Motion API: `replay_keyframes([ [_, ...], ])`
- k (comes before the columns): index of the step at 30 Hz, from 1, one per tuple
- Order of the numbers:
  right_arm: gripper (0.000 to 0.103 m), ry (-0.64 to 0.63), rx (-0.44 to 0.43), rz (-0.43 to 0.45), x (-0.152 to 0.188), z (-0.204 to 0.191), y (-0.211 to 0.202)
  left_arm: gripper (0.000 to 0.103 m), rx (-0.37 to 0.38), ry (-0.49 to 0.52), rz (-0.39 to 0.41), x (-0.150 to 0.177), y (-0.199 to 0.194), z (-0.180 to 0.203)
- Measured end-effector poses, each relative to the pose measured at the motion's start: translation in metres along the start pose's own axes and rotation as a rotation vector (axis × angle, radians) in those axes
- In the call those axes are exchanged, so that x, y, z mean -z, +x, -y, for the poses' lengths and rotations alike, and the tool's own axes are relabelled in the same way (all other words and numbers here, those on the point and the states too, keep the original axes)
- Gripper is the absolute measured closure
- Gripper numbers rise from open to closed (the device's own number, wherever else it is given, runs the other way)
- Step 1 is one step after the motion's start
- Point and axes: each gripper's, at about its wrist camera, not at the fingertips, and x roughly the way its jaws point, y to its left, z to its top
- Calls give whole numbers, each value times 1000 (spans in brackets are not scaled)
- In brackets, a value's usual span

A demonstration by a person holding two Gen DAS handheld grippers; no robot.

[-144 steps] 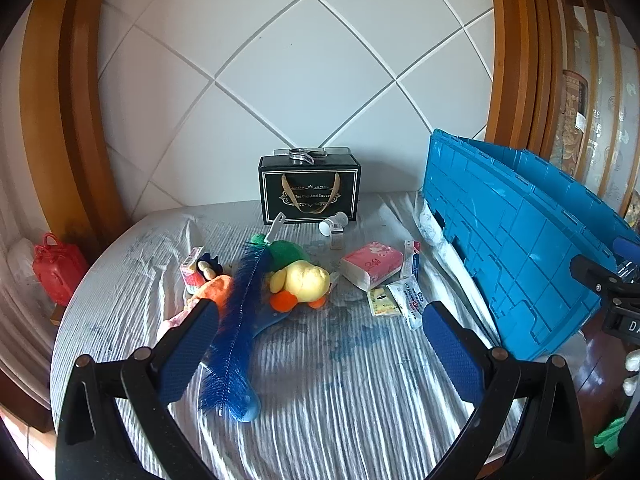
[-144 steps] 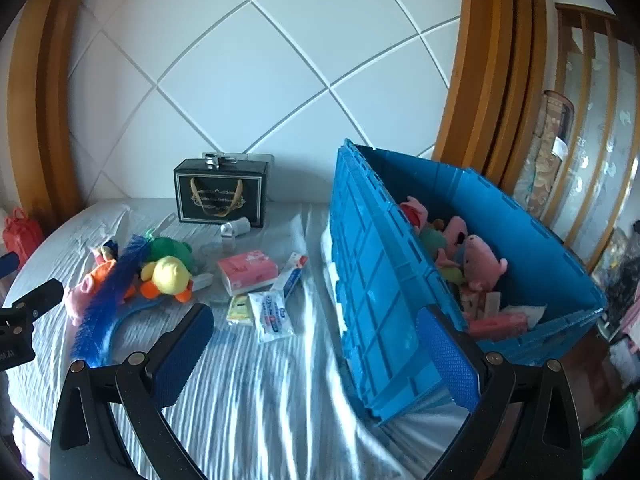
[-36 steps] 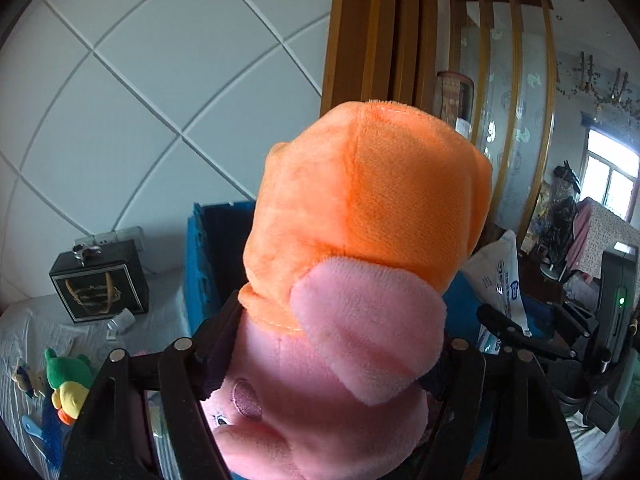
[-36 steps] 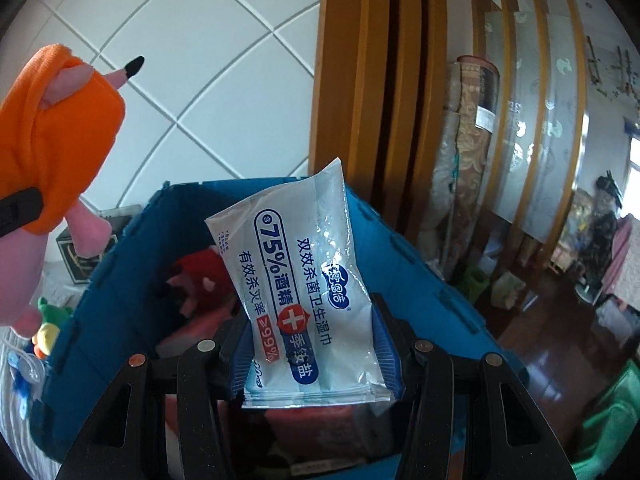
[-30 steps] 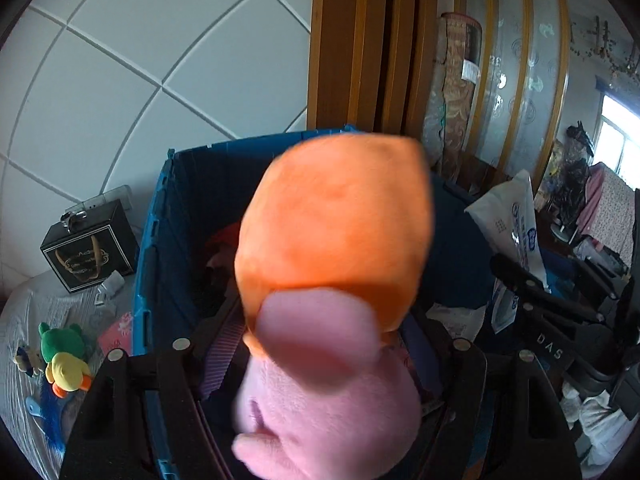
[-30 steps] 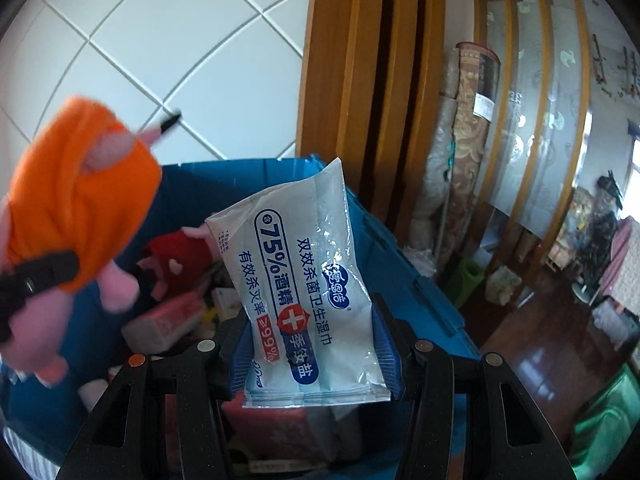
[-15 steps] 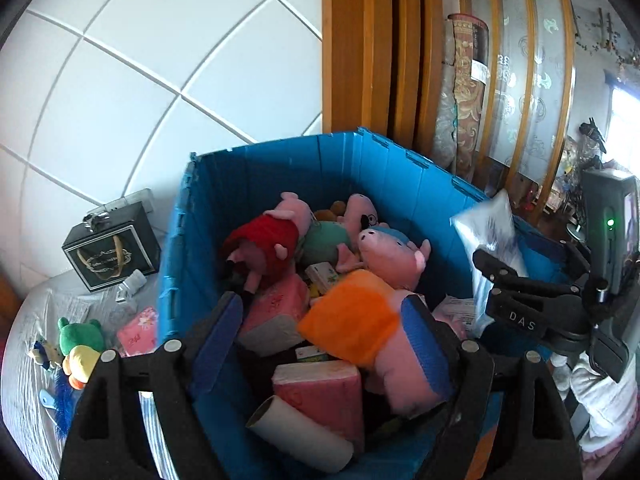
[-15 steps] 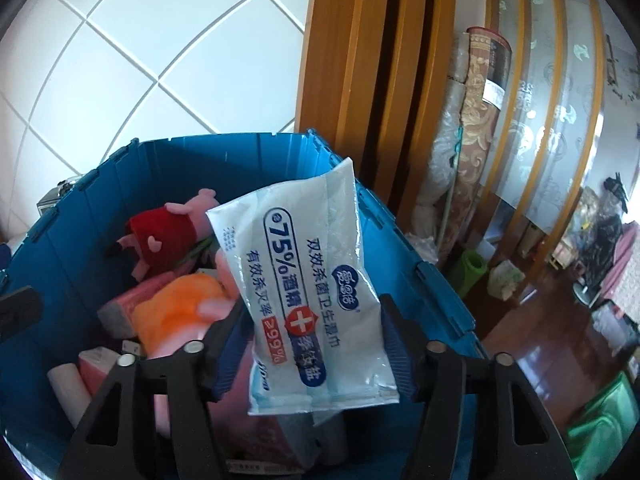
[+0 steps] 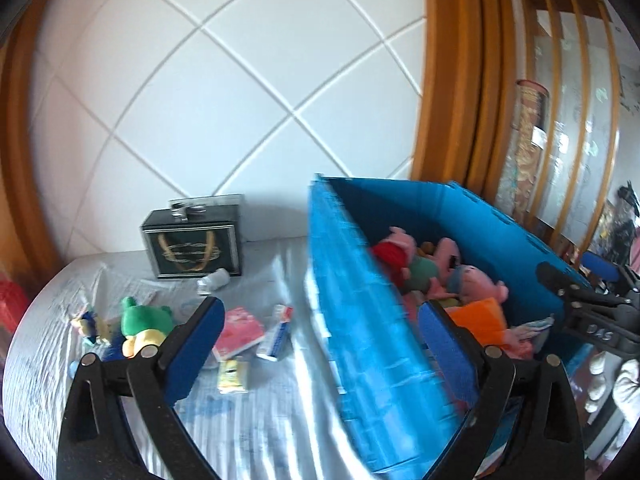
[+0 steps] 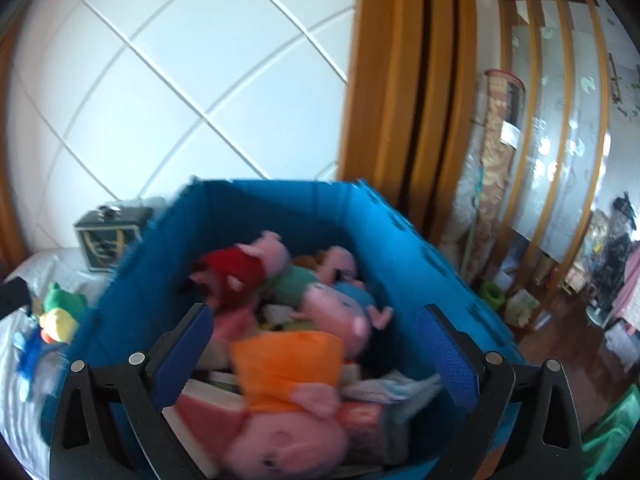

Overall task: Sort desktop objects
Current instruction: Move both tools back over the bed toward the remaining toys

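A blue crate (image 9: 360, 320) stands on the right of the white-covered table (image 9: 260, 420) and holds several plush pigs. The orange-dressed pig (image 10: 288, 364) lies on top in it, with the wipes pack (image 10: 400, 388) beside it. My left gripper (image 9: 320, 344) is open and empty, over the crate's left wall. My right gripper (image 10: 312, 344) is open and empty above the crate (image 10: 280, 208). On the table lie a green and yellow plush (image 9: 140, 324), a pink tissue pack (image 9: 238, 330), a toothpaste box (image 9: 276, 334) and a small yellow packet (image 9: 232, 374).
A black gift box (image 9: 192, 240) stands at the back of the table by the white quilted wall. A small white bottle (image 9: 214, 280) lies in front of it. A blue brush (image 10: 28, 352) lies at the table's left. Wooden posts and floor clutter are to the right.
The right gripper has opened and dropped the wipes pack into the crate. The left gripper, which let go of the orange-dressed pig earlier, has swung left toward the table.
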Motion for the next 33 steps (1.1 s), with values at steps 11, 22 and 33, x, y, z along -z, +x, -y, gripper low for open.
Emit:
replay_keyframes([
  [11,0,-55,-201,36,-18,-162,-11,4,-165,-143,-31,36,-2,-184],
  [22,0,-104,-268,-195,34,-273,65,4,-402,-302,-250,127,32,-347],
  [33,0,-131,-294,-427,81,-336,162,4,-409,-310,-372,174,108,-407],
])
